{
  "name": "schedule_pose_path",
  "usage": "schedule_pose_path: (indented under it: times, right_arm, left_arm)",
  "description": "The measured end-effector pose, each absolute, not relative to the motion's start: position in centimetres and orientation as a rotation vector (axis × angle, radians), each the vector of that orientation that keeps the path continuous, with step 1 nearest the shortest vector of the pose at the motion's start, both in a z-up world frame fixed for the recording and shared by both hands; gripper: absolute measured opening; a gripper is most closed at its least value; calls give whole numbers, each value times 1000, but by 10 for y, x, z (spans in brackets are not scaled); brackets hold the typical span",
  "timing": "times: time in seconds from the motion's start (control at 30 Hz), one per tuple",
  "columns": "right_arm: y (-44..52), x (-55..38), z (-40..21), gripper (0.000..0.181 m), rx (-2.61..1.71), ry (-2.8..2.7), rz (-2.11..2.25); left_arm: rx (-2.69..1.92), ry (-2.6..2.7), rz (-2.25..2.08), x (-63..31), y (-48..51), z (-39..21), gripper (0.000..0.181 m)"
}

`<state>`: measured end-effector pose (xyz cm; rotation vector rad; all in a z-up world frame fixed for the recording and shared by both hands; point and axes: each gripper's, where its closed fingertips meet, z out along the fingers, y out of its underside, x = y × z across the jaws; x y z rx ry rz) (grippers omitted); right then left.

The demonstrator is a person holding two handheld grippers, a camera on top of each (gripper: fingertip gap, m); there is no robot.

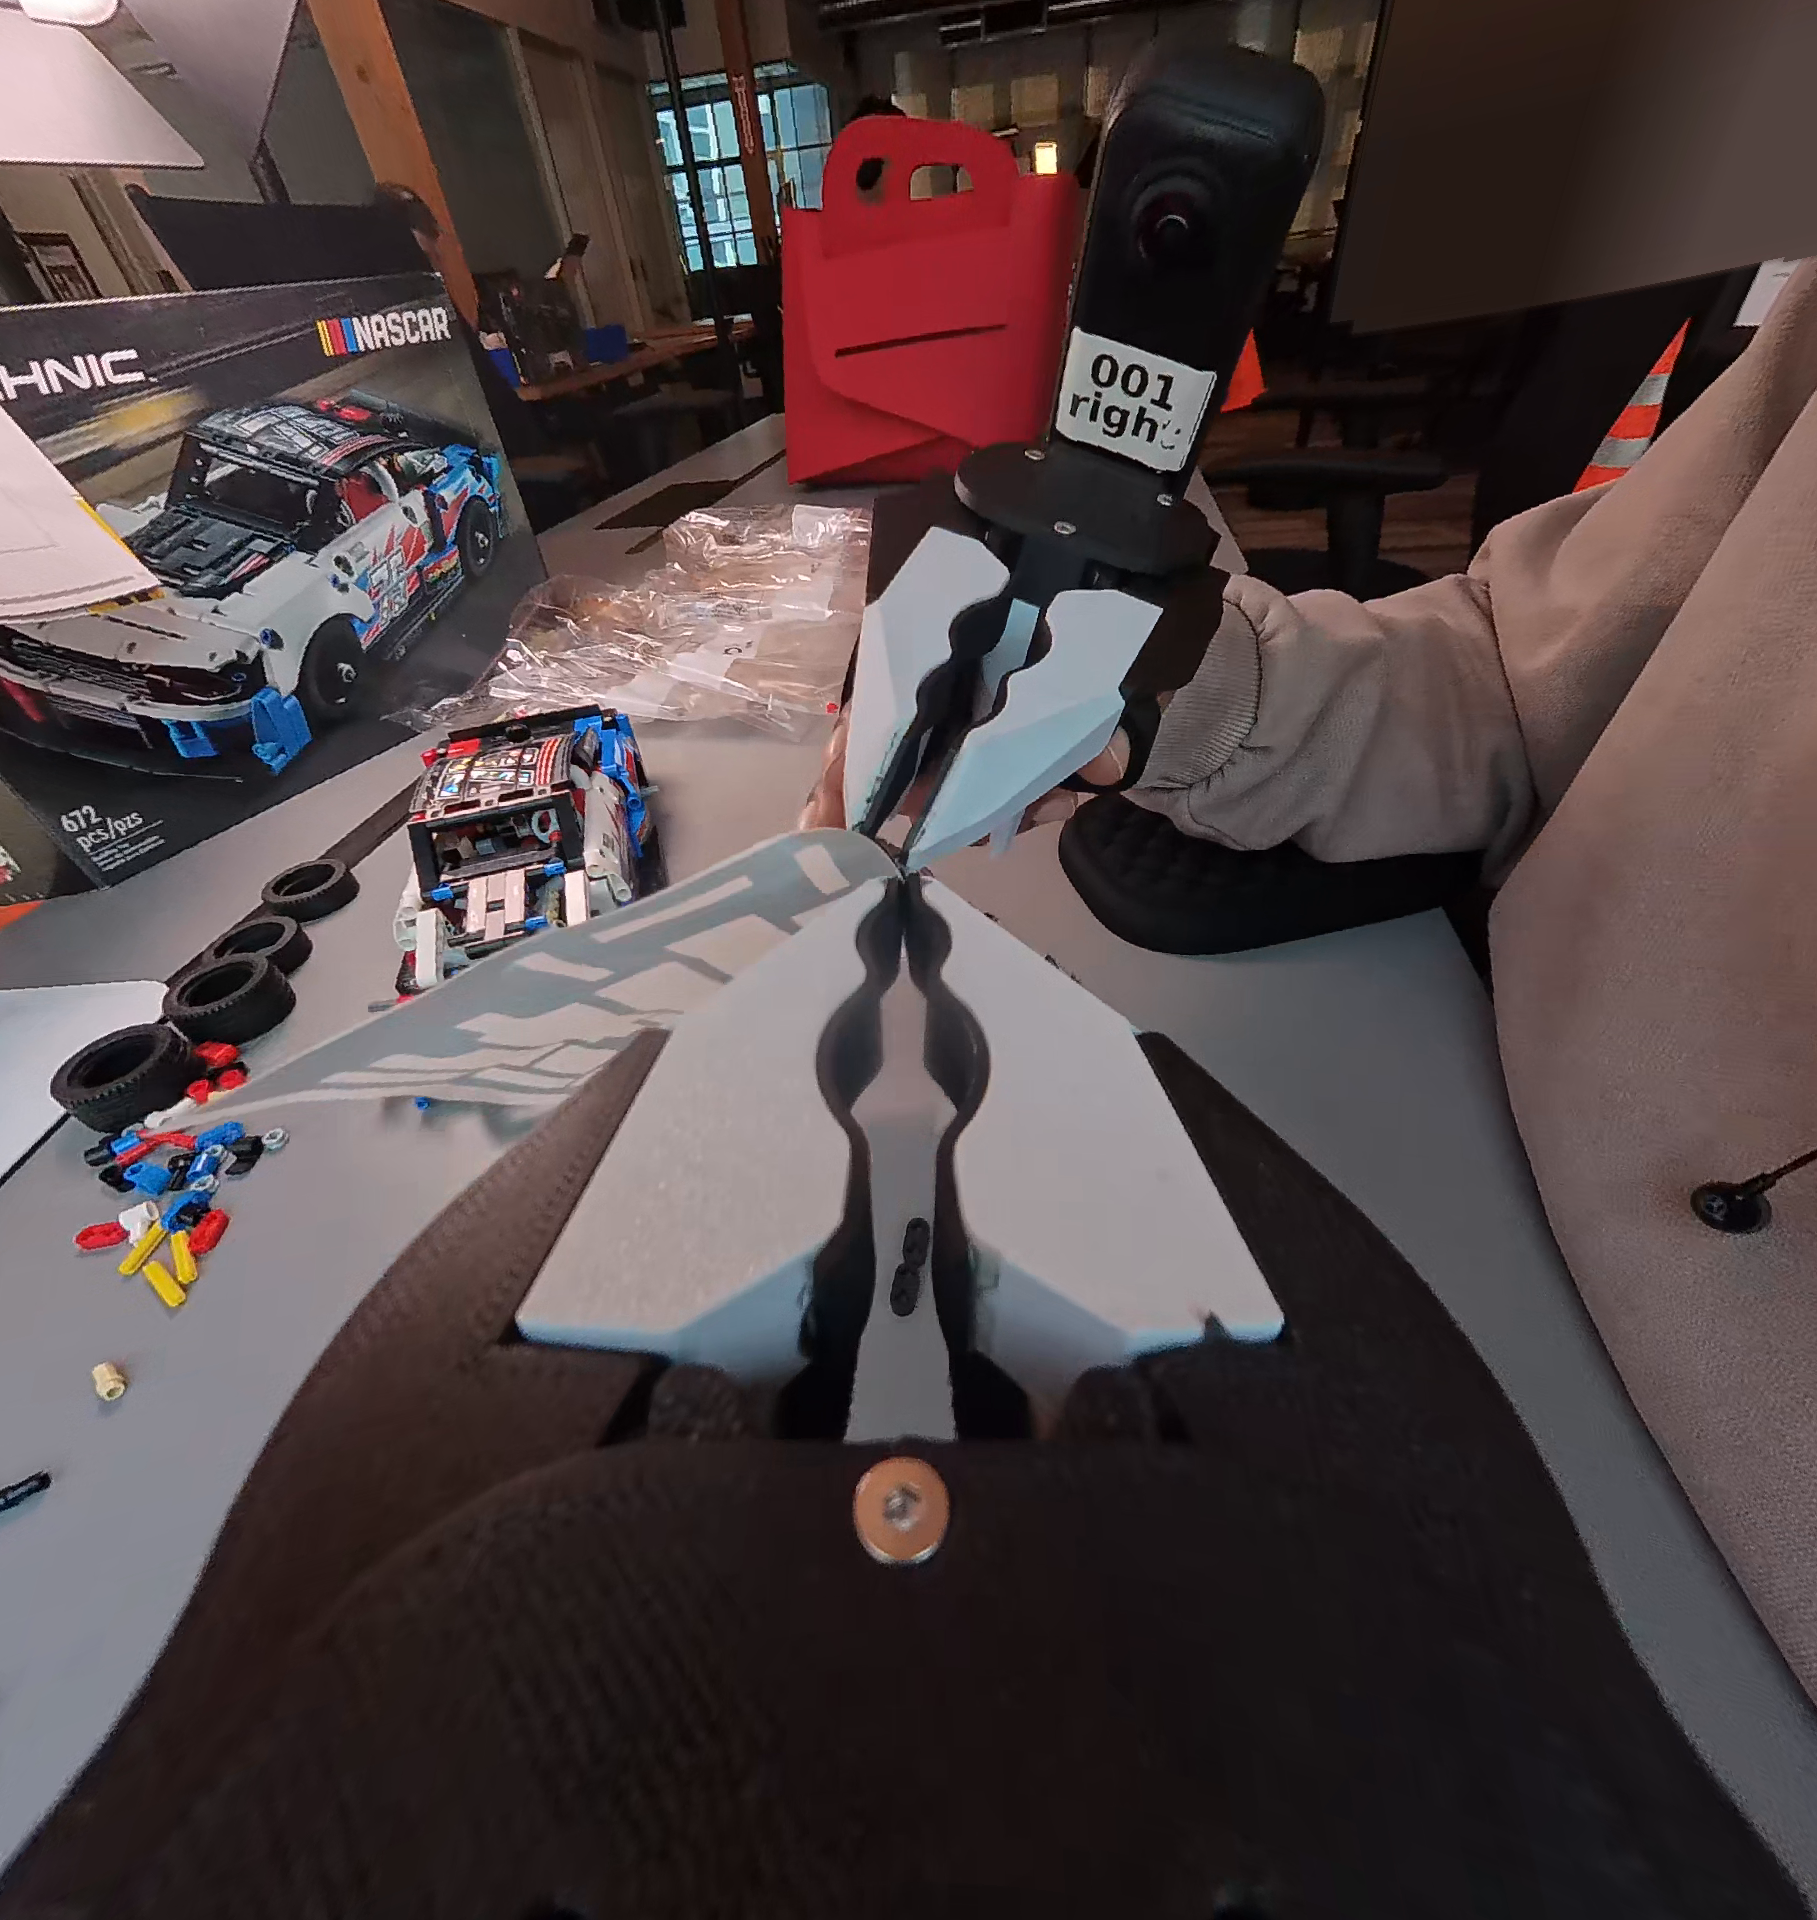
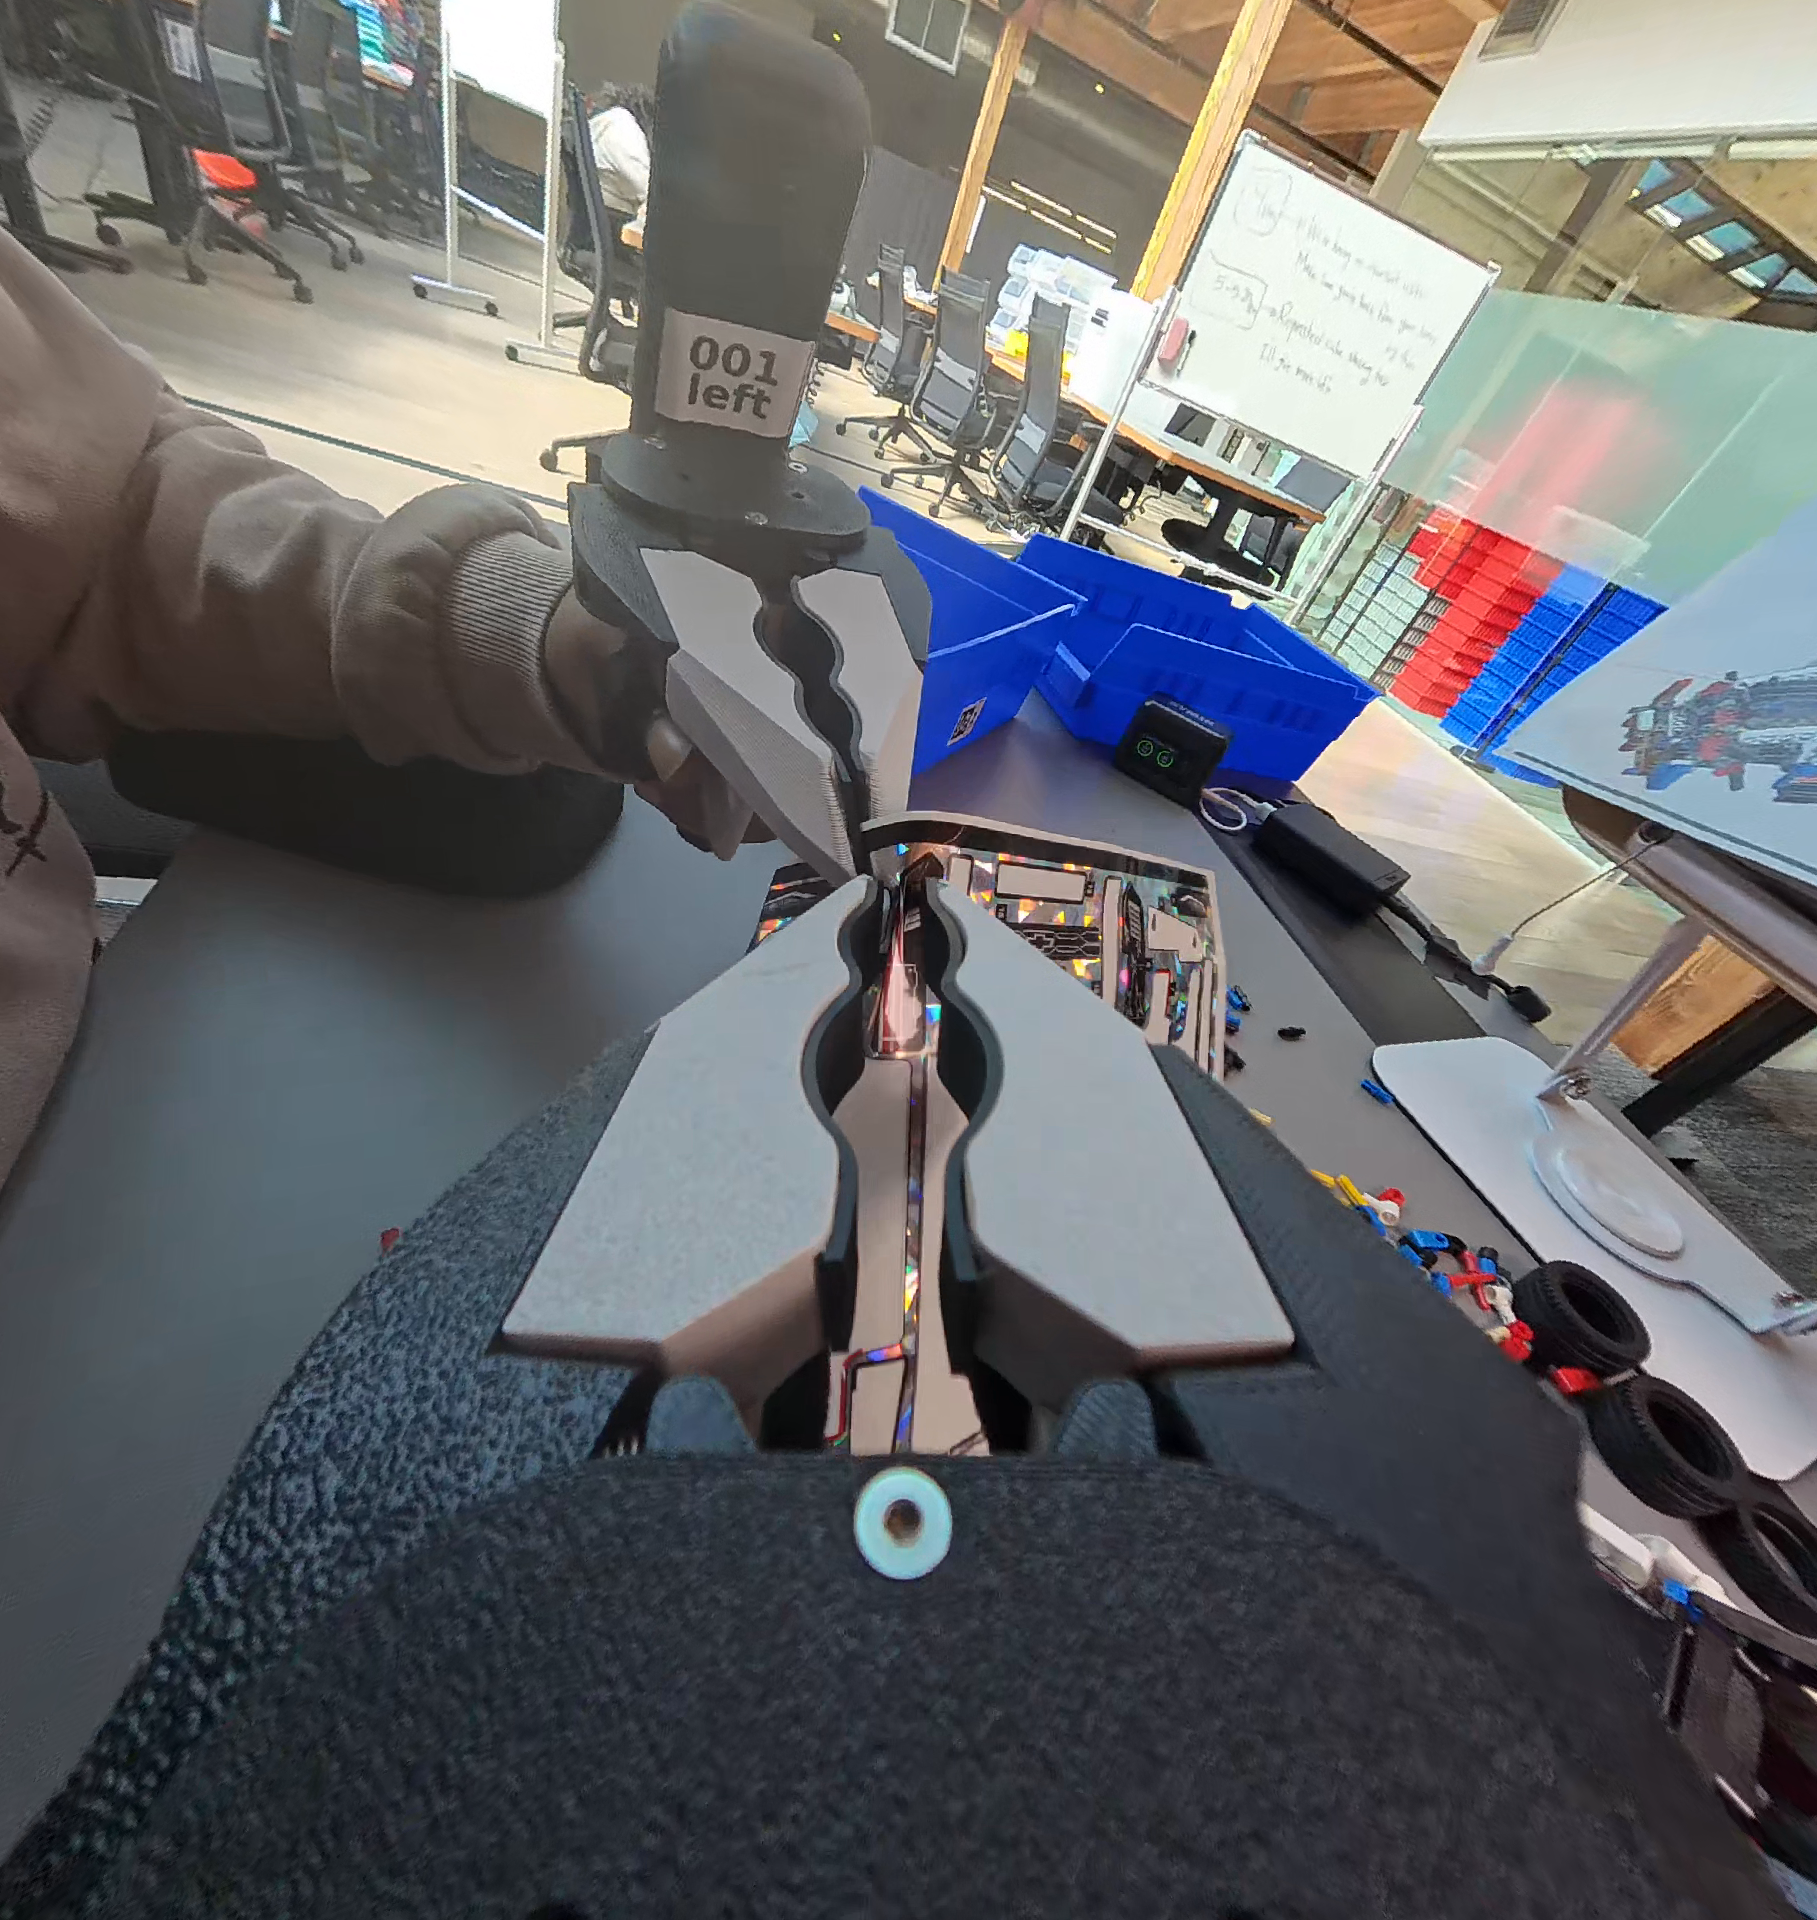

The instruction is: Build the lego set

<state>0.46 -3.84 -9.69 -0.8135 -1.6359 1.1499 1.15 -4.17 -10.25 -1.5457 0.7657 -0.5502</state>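
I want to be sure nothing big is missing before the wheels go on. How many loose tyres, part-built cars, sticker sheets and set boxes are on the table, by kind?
loose black rubber tyres: 4
part-built blue, white and black toy car: 1
grey-backed sticker sheet: 1
printed cardboard set box: 1
Total: 7

The left claw (image 1: 902,883) has its two pale fingers (image 1: 738,1122) pressed together at the tips, pointing forward and slightly up. The right claw (image 1: 888,831) faces it tip to tip, angled down from above, its fingers likewise closed to a point so the two claws nearly touch. Each is gripped by a hand (image 2: 675,769) emerging from a beige sleeve (image 1: 1403,707), with the forearms coming in from opposite sides.
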Motion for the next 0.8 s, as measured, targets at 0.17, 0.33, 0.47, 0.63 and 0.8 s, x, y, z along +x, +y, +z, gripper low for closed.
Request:
schedule_pose_path:
  times: [0.17,0.33,0.47,0.63,0.8]
  right_arm:
    - [-43,6,-96,4,-841,-1642,1240]
    - [-47,8,-94,1,-858,-1642,1338]
    - [-49,9,-96,0,-867,-1655,1376]
    - [-48,10,-98,0,-909,-1663,1452]
    - [-49,12,-99,0,-953,-1662,1578]
  left_arm:
    - [-1526,809,-508,14,-44,-102,0]
    - [-1511,831,-466,14,-45,-101,0]
    - [-1510,841,-436,13,-45,-102,0]
    - [-1510,858,-416,13,-45,-104,0]
    - [-1503,880,-402,16,-46,-105,0]
